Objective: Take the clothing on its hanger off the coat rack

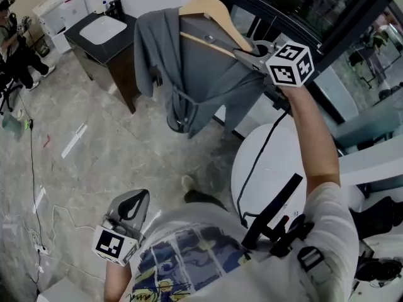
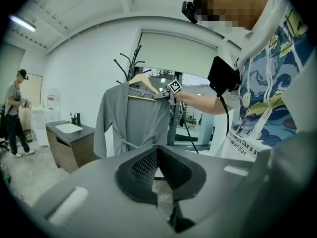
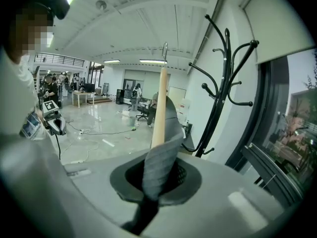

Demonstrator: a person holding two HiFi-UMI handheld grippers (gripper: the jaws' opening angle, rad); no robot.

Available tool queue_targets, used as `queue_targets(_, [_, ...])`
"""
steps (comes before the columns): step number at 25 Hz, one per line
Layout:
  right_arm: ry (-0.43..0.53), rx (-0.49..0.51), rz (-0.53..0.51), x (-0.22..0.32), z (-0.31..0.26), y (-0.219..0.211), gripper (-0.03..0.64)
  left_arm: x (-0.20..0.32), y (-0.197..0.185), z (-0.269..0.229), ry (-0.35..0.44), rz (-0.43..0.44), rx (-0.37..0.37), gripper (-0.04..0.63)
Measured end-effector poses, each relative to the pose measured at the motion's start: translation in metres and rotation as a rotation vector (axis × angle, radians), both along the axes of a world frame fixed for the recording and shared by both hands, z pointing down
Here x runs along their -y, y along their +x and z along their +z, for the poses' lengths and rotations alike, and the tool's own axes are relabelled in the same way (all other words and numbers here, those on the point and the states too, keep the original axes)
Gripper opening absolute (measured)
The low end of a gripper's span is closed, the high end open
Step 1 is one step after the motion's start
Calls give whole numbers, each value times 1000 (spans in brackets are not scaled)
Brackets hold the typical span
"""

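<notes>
Head view: the right gripper (image 1: 253,51) held the grey robe (image 1: 189,74) up on its hanger (image 1: 211,8), while the left gripper (image 1: 129,209) hung low by the person's waist.

Left gripper view: its jaws were together and empty. The robe hung before the rack (image 2: 133,66).

Right gripper view: the jaws were clamped on the robe's shoulder over the hanger's arm. The hook was clear, left of the rack.

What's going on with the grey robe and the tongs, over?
Right tongs shut on hanger end, through the cloth. Left tongs shut, empty, down low. Grey robe hangs in the air, hook clear of coat rack. Nothing in the way.
</notes>
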State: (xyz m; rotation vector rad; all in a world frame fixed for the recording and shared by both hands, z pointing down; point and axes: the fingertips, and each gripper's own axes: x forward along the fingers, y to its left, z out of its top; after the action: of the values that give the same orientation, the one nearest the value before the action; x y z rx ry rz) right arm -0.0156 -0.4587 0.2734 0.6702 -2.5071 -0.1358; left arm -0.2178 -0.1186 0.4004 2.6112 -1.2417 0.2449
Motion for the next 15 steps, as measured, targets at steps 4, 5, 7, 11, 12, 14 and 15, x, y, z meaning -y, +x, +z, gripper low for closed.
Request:
queue_targets(4, [-9, 5, -13, -40, 1, -5, 6, -19, -3, -3, -4, 20, 2, 3])
queue_targets(5, [-13, 7, -14, -50, 3, -5, 6, -23, -3, -3, -6, 28, 4, 3])
queue_targets(7, [-16, 9, -15, -72, 7, -5, 6, -34, -3, -1, -7, 46, 8, 3])
queue_targets(11, [-15, 18, -29, -118, 15, -9, 6, -57, -3, 5, 1, 62, 12, 3])
queue_targets(12, [-16, 20, -34, -128, 17, -10, 6, -61, -2, 5, 3, 65, 12, 3])
queue_targets(14, [-19, 23, -43, -145, 19, -14, 6, -67, -2, 5, 6, 70, 12, 3])
queue_targets(15, [-21, 23, -48, -154, 20, -16, 6, -70, -3, 5, 7, 72, 12, 3])
